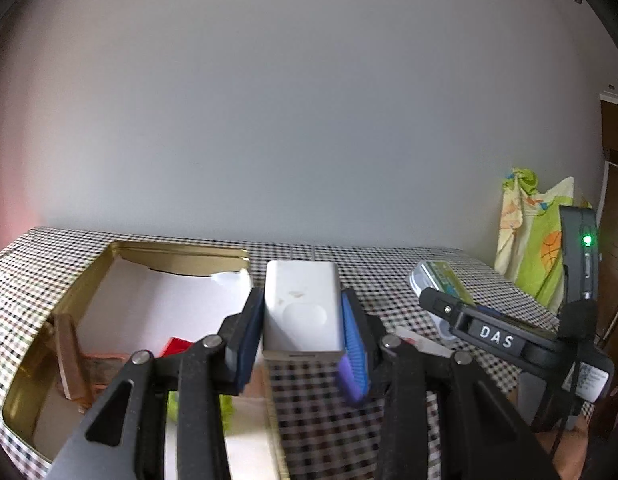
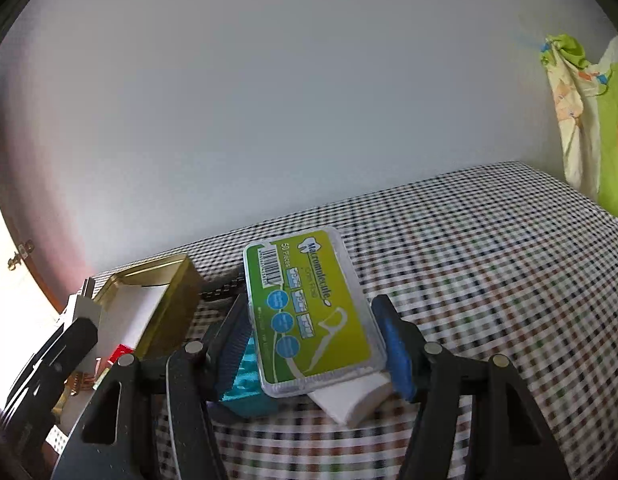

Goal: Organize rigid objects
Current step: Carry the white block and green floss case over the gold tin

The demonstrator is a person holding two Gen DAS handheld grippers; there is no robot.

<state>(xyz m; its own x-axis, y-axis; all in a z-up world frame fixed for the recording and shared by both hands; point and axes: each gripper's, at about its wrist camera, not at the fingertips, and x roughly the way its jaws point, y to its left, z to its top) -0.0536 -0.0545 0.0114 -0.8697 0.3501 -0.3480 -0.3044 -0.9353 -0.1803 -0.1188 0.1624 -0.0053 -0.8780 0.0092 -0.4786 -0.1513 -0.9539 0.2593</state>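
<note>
From the left wrist, the left gripper [image 1: 303,320] points slightly downward over the checked tablecloth [image 1: 389,276], its two pads pinching a white box [image 1: 302,308] by its sides, lifted clear of the cloth. Just to its left sits an open gold tin [image 1: 181,258] lined with white paper, a red piece and a wooden comb inside. The right gripper [image 1: 449,312] reaches in from the right, near a floss pick case [image 1: 441,278].

From the right wrist, the right gripper [image 2: 313,332] tilts down and clamps the green-labelled floss pick case between its blue pads, held above the cloth. A white tube [image 2: 355,398] and a teal block [image 2: 249,384] lie beneath it. The gold tin stands to the left
</note>
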